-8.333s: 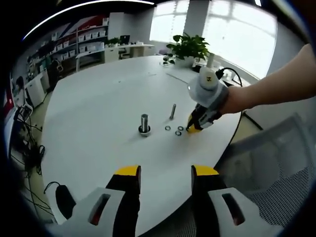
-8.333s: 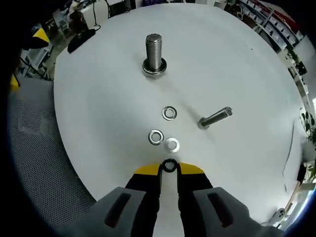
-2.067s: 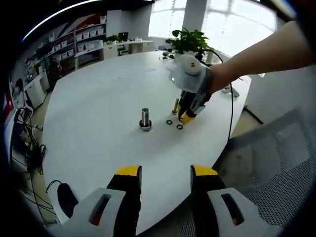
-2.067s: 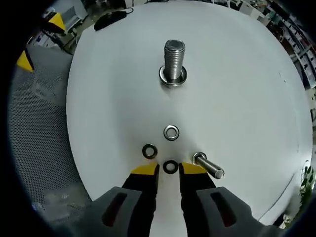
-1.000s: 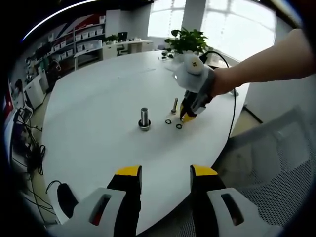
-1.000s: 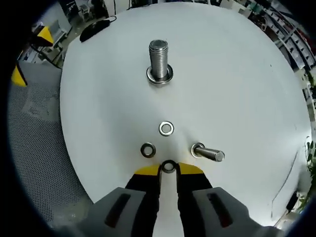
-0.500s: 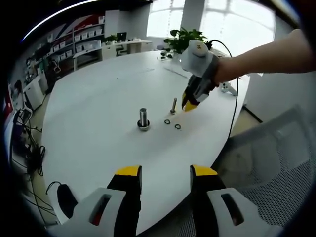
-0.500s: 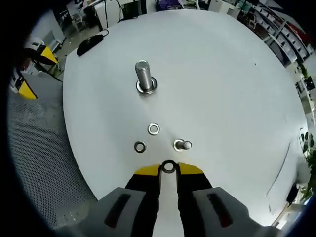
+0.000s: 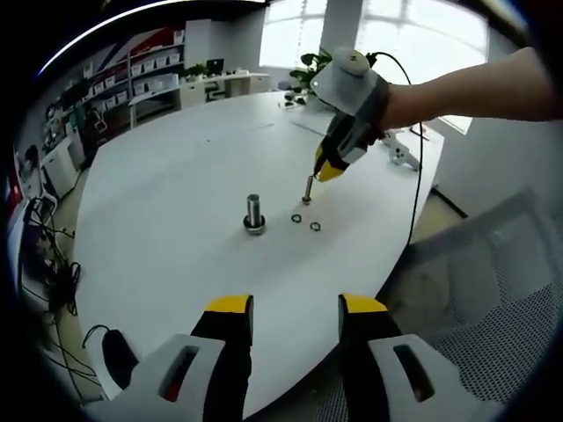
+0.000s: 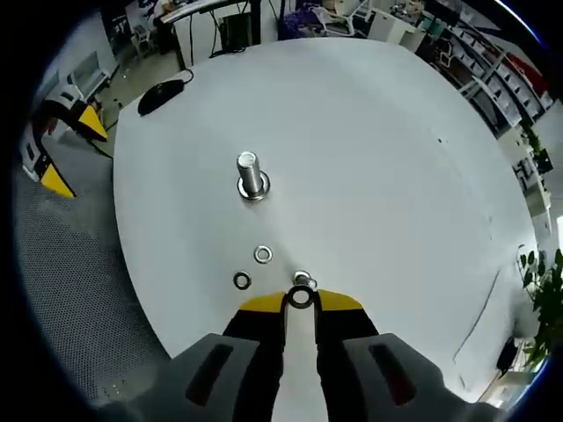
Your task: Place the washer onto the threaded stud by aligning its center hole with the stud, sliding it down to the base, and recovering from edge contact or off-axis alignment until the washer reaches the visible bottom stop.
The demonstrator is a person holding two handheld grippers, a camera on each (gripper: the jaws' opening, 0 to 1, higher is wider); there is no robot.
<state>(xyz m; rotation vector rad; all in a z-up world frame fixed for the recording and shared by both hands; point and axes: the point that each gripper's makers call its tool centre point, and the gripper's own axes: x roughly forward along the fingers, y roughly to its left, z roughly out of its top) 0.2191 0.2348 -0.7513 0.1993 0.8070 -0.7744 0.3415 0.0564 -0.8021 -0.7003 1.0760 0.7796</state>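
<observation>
Nearest in the right gripper view: right gripper (image 10: 300,299), jaws pinching one dark washer (image 10: 301,298), carried above the white table (image 10: 396,176). Just beyond: small bolt (image 10: 303,280) standing on the table; two loose washers (image 10: 263,255), (image 10: 242,281) lying flat. Farther: threaded stud (image 10: 247,173), upright on its base, well apart from the held washer. Left gripper (image 9: 288,309), seen in the left gripper view: jaws spread, empty, held off the near table edge. Handling advice: carry the washer level over the stud top, centre the hole, lower squarely; if the rim catches, lift and re-centre.
</observation>
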